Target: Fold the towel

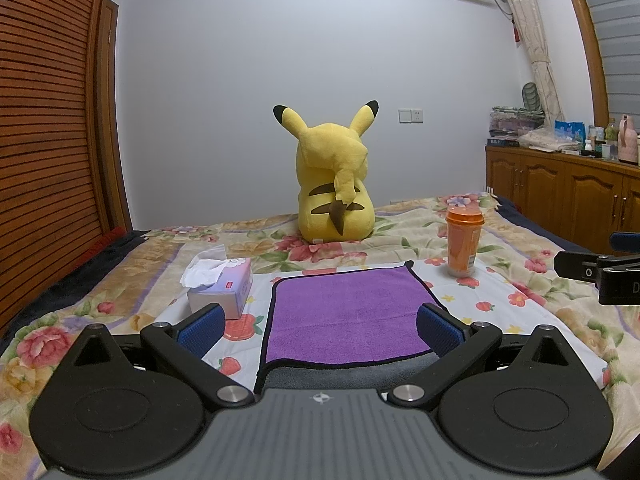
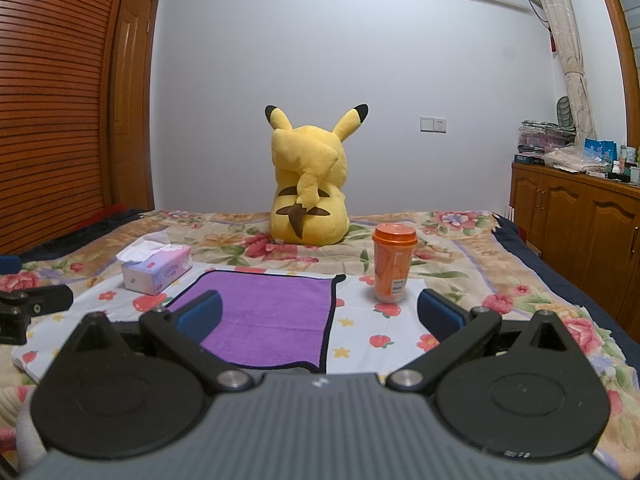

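A purple towel (image 1: 344,312) with a black hem lies flat on a white strawberry-print cloth (image 1: 488,300) on the bed; its near edge shows a grey underside. It also shows in the right wrist view (image 2: 272,316). My left gripper (image 1: 320,326) is open and empty, hovering above the towel's near part. My right gripper (image 2: 320,314) is open and empty, over the towel's right edge. The right gripper shows at the right edge of the left wrist view (image 1: 600,276); the left one shows at the left edge of the right wrist view (image 2: 28,308).
A tissue box (image 1: 224,288) stands left of the towel, also in the right wrist view (image 2: 156,272). An orange cup (image 1: 464,240) stands at its far right corner (image 2: 394,264). A yellow plush (image 1: 336,184) sits behind. A wooden cabinet (image 1: 560,196) lines the right wall.
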Tool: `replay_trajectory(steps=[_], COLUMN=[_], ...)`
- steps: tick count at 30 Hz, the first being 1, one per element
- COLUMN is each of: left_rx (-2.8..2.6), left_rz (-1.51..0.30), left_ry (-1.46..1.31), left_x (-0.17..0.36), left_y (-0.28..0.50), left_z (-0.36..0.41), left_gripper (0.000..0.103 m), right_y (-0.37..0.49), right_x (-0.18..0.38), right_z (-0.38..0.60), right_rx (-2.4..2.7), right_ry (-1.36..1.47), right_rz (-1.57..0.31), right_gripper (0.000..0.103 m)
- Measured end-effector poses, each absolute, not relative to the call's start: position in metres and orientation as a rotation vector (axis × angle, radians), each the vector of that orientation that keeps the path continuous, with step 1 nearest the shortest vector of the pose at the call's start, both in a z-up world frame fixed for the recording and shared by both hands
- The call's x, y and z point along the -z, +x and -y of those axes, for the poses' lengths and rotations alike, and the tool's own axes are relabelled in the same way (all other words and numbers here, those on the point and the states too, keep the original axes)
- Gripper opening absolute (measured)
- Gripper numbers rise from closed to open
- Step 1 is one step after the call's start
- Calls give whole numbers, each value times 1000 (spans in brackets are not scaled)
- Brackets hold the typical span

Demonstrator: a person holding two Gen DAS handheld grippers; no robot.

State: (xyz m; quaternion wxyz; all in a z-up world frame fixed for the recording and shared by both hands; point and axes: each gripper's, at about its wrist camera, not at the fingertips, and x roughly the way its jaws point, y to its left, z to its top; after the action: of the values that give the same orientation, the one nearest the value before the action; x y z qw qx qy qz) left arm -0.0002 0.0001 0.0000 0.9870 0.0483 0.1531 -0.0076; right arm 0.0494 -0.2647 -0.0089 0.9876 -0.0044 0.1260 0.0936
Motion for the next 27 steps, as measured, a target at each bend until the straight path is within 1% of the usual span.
replay_trajectory(steps=[11, 19, 27], left_rx=[16, 23, 21], left_rz=[-312, -390, -434], left_ry=[98, 98, 111], left_x=[0, 2, 13], left_y=[0, 20, 43], left_z=[0, -3, -7], left_gripper=[103, 103, 103], right_y=[50, 57, 82], right_x=[10, 14, 24], right_z=[265, 261, 255], right_rx=[-189, -193, -217], right_ry=[-9, -22, -43], right_rz=[-254, -292, -349], right_gripper=[103, 103, 103])
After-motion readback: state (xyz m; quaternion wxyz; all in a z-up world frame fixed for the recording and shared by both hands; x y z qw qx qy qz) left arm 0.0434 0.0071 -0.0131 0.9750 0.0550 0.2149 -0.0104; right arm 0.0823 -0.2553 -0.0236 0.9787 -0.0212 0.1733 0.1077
